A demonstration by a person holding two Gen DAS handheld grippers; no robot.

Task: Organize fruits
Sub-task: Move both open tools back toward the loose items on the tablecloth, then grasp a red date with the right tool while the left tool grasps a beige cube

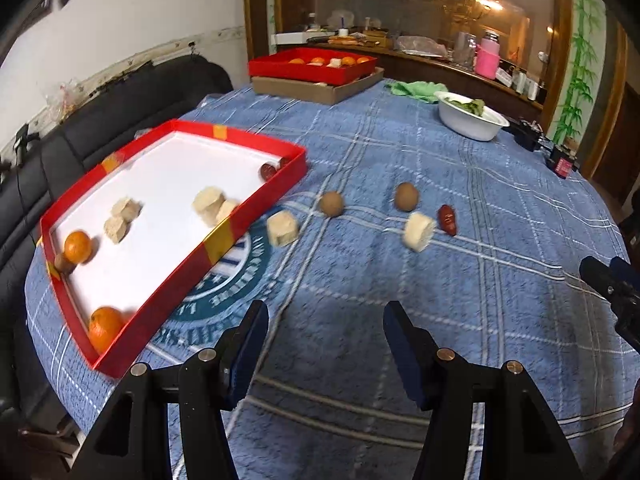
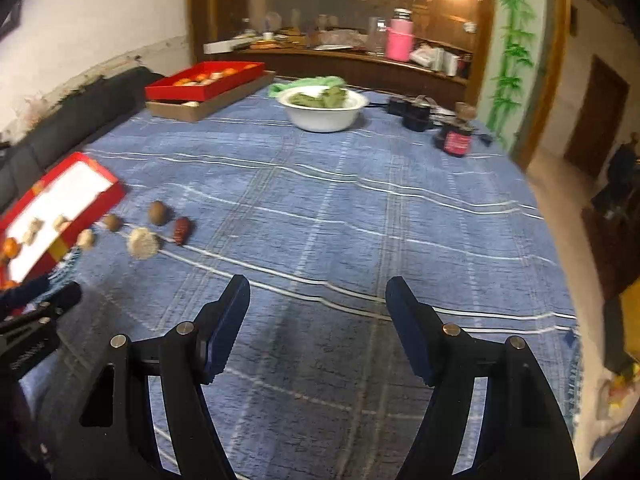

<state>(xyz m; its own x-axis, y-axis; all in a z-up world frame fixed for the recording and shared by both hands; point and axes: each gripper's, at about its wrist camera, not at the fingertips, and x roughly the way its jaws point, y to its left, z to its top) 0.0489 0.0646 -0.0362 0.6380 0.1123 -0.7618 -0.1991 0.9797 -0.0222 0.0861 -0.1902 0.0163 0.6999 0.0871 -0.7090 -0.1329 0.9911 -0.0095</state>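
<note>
A red tray (image 1: 256,204) with a white floor lies at the left of the blue cloth; it holds two oranges (image 1: 78,246), several beige chunks (image 1: 208,202) and a dark red fruit (image 1: 267,170). On the cloth beside it lie a beige chunk (image 1: 283,229), two brown round fruits (image 1: 331,203) (image 1: 406,197), a pale cake piece (image 1: 419,231) and a red date (image 1: 447,220). My left gripper (image 1: 326,318) hovers open and empty short of them. My right gripper (image 2: 318,294) is open and empty over bare cloth, with the loose fruits (image 2: 158,212) far to its left.
A second red tray (image 1: 312,66) with oranges sits on a cardboard box at the far end. A white bowl (image 1: 472,120) of greens, a green cloth (image 1: 414,90) and dark jars (image 2: 456,142) stand at the back right. A black sofa (image 1: 100,128) borders the left edge.
</note>
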